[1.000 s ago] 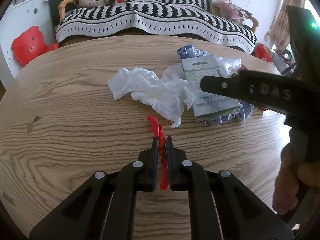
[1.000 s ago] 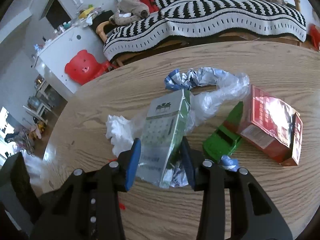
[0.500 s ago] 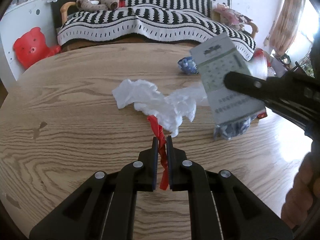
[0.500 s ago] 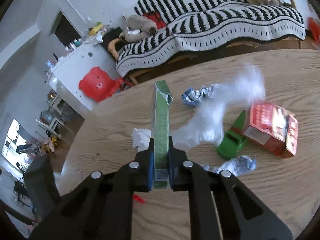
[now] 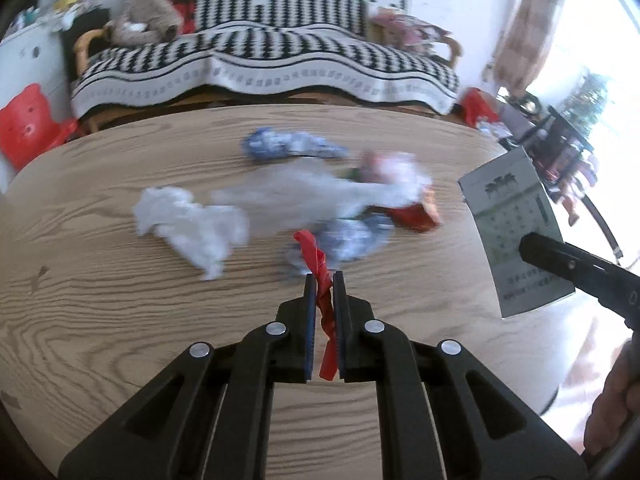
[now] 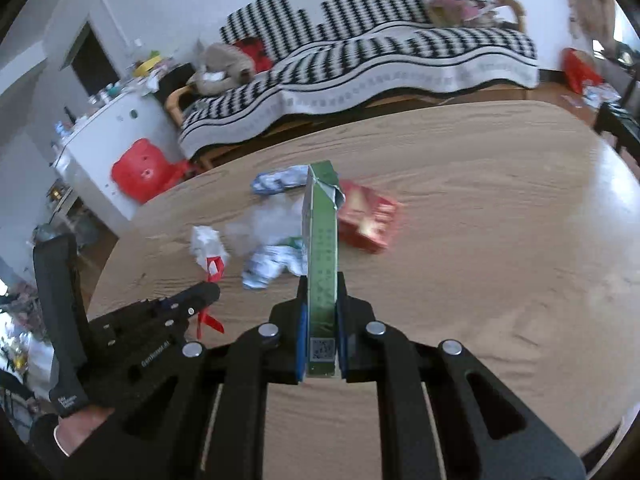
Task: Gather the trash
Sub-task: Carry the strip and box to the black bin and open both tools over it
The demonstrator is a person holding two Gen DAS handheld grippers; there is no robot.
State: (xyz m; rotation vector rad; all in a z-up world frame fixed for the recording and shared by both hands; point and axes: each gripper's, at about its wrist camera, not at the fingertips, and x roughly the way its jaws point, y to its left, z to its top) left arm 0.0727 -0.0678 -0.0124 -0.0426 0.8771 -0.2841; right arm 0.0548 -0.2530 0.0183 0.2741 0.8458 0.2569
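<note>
right gripper point(image 6: 322, 320) has just closed on flattened green-and-white carton point(image 6: 321, 248), now lifted off surface point(image 6: 480, 240) | left gripper point(image 5: 321, 304) pinches red plastic strip point(image 5: 318, 272) | both ready for binning

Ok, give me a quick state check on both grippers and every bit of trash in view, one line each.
left gripper: shut on the red strip
red strip: pinched, lifted off the table
right gripper: shut on the green carton
green carton: flattened, held upright, off the table
white tissue: crumpled, lying on the table
red box: lying on the table
blue-and-white wrappers: crumpled, on the table
</note>
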